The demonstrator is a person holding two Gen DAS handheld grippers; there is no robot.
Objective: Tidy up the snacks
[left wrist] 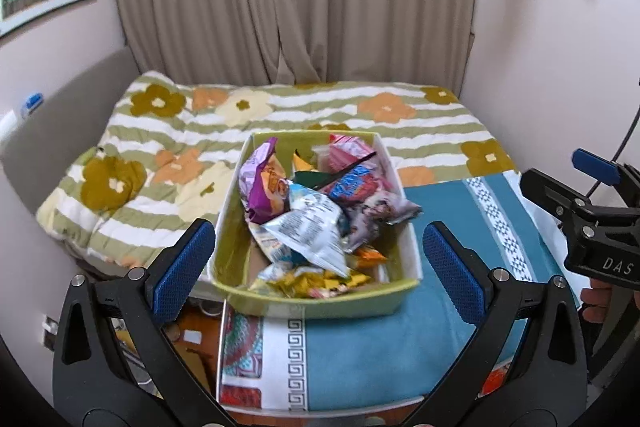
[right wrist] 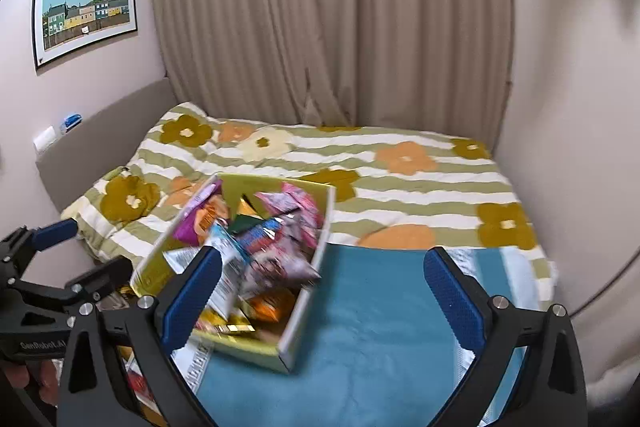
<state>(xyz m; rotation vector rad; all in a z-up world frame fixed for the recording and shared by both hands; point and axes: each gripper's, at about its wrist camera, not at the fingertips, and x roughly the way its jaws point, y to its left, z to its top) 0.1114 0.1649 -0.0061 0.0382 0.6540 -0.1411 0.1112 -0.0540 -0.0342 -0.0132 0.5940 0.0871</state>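
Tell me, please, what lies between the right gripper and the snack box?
Only bare teal towel separates the right gripper from the box, seen in the right wrist view.

Beige curtains (right wrist: 332, 19) hang behind a bed with a flowered striped quilt (right wrist: 400, 163); a framed picture (right wrist: 86, 11) hangs on the pale wall (right wrist: 568, 107).

Snack packets (left wrist: 308, 211) in a box (left wrist: 316, 303) on a towel (left wrist: 376, 351), blanket (left wrist: 160, 131) behind
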